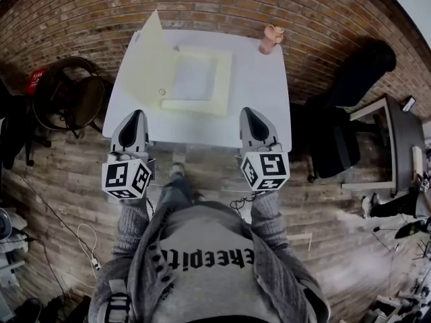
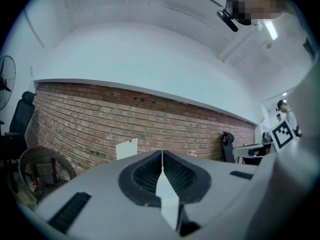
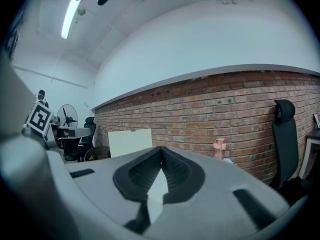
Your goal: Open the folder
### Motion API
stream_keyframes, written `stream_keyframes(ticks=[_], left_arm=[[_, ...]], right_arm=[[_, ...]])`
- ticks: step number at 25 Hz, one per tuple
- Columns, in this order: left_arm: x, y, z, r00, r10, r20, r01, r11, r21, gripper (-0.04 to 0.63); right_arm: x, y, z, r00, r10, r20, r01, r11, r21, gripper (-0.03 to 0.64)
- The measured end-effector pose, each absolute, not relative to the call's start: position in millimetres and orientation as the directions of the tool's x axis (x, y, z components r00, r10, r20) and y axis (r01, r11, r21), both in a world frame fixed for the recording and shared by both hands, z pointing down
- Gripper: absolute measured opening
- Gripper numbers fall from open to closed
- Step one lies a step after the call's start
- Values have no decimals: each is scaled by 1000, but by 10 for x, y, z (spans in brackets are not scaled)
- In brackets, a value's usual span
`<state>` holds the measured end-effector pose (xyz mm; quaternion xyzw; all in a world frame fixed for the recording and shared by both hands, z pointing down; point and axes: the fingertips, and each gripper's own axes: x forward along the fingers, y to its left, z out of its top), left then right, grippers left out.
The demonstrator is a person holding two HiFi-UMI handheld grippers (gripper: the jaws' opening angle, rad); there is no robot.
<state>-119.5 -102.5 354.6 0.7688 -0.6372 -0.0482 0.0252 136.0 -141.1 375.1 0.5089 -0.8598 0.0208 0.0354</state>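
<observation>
A pale yellow folder (image 1: 195, 79) lies open on the white table (image 1: 262, 123). Its cover (image 1: 145, 59) stands up at the left side. That raised cover shows as a pale sheet (image 2: 126, 149) in the left gripper view and again (image 3: 130, 141) in the right gripper view. My left gripper (image 1: 137, 113) hovers over the table's front edge, left of the folder, shut with nothing in it (image 2: 162, 154). My right gripper (image 1: 248, 111) hovers at the front edge to the right, jaws together and empty (image 3: 160, 151). Both point level toward the brick wall.
A pink bottle-like object (image 1: 271, 39) stands at the table's far right corner. A brick wall (image 1: 202, 5) runs behind the table. A round wicker chair (image 1: 67, 93) sits to the left; a black office chair (image 1: 337, 140) and a desk (image 1: 397, 140) are on the right.
</observation>
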Motion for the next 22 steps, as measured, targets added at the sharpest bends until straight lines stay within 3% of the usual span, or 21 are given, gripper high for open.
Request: stream_keyframes(ticks=[22], left_arm=[[-944,-677,3251,215,-971,-106,-971,-224,83,15]], right_arm=[[1533,-944,3281,-469,-882,-50,-883,467,48,3]])
